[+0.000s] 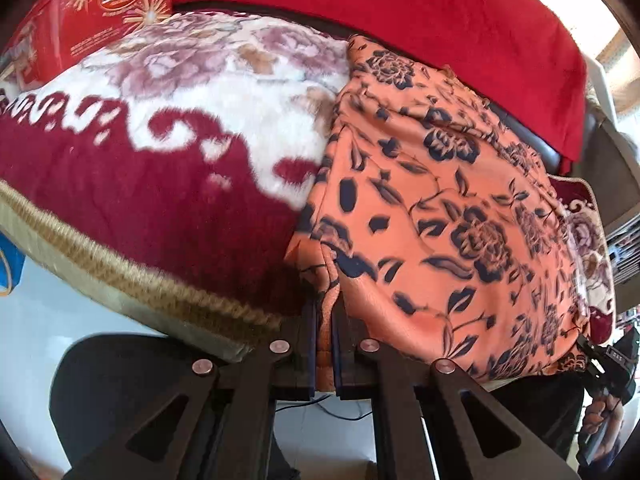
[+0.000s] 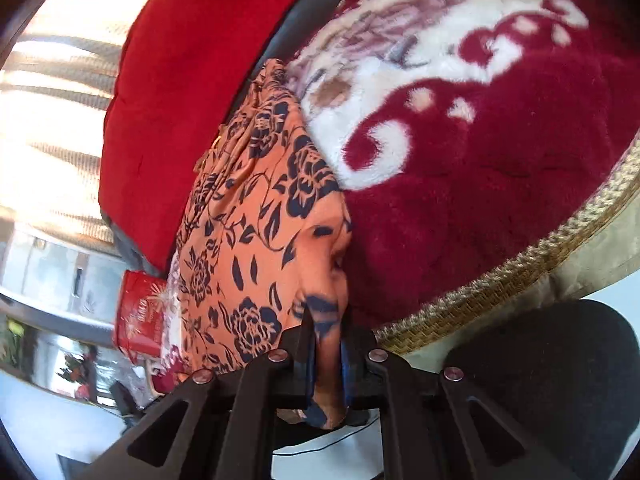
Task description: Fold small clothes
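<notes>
A: How are the jaws of the left gripper (image 1: 325, 320) found?

B: They are drawn narrow, and a bunched fold of the orange floral garment (image 1: 440, 208) is pinched between them. The cloth is seen running down through the slot between the two dark fingers.

A: And the right gripper (image 2: 326, 332)?

B: It is likewise closed on the same orange floral garment (image 2: 256, 216); a thicker wad of fabric is clamped between its fingers, and the blue lining of one finger (image 2: 345, 364) can be made out against the cloth.

A: Where is the garment placed?

B: It is spread over the plush blanket (image 1: 160, 168), which is patterned in maroon, cream and mauve flowers and edged with a gold braided trim (image 1: 140, 280). In the left wrist view the garment is laid to the right of the bare blanket; in the right wrist view it is draped to the left of it (image 2: 480, 160).

A: What is seen beyond that?

B: A red cushion (image 1: 440, 28) is set behind the garment, touching its far edge. A red printed box (image 1: 100, 12) is seen at the blanket's far left corner. A dark rounded stool (image 2: 552, 360) is visible below the blanket's edge, on a pale floor.
</notes>
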Demonstrator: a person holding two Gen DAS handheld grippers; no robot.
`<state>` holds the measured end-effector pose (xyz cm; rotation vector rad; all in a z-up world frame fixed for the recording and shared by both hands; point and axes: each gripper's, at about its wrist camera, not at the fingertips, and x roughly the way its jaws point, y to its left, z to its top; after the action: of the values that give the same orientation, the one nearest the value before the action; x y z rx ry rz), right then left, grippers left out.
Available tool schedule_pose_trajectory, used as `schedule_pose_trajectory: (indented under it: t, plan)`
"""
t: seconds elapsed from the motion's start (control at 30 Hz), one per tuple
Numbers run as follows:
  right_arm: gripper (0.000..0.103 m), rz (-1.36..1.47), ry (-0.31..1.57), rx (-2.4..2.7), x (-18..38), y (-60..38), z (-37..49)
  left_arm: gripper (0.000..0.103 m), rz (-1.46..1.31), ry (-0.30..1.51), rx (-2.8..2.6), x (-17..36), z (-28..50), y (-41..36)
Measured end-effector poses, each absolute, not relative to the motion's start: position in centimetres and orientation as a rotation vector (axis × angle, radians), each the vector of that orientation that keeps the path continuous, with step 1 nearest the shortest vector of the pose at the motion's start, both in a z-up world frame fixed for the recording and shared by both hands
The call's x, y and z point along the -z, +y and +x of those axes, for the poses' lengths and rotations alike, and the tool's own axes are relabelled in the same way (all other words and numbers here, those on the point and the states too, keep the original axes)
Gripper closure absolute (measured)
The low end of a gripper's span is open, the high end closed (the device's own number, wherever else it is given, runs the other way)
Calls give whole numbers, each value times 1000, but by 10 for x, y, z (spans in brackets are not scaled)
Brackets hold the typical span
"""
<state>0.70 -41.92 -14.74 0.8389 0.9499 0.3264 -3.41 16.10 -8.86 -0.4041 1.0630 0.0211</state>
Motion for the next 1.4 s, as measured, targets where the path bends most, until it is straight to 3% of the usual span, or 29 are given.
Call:
schedule_pose_trajectory:
  t: [0.13,0.3,0.47,0.5,0.53,0.57,0.63,0.7,0.77,0.87,0.97,1.1,1.23,1.27,1.3,1.33,1.37,1.4]
  plan:
    - [94,839,875,-410,107,-418,45,97,-357,932,48,34,-2,160]
    - [94,814,684,-486,33,-420,154,97,-345,755,73,-28,88,171]
    - [91,832,654,-400,34,-410,278,95,-333,804,0,0,213,176]
    - [80,839,713,-371,54,-405,304,92,-328,846,-43,25,243,178]
    - [47,829,785,-342,74,-401,322,74,-328,884,-75,44,259,178]
    - [33,812,843,-269,93,-399,331,54,-329,947,-103,60,272,182]
    - [31,816,866,-194,112,-400,324,52,-367,1025,-121,81,280,191]
    - [30,786,806,-225,107,-400,295,48,-417,939,-125,70,260,204]
    - [30,685,747,-228,91,-399,251,37,-412,861,-158,53,229,213]
    - [30,678,732,-280,87,-393,189,35,-443,813,-128,41,174,215]
    - [23,696,797,-327,108,-367,155,32,-472,850,-38,58,139,188]
    - [23,803,839,-349,134,-337,173,25,-504,924,-43,93,144,150]
    - [23,859,810,-235,133,-327,207,4,-500,920,-153,99,176,132]
    - [25,888,815,-209,135,-326,215,4,-514,928,-162,98,182,131]
    - [40,910,815,-193,135,-327,220,12,-518,936,-160,97,188,131]
    - [85,901,832,-192,135,-325,226,57,-516,968,-168,94,197,131]
    - [89,884,858,-207,132,-326,232,79,-503,1002,-201,91,202,132]
    - [89,856,866,-201,126,-323,232,81,-521,1012,-186,85,204,136]
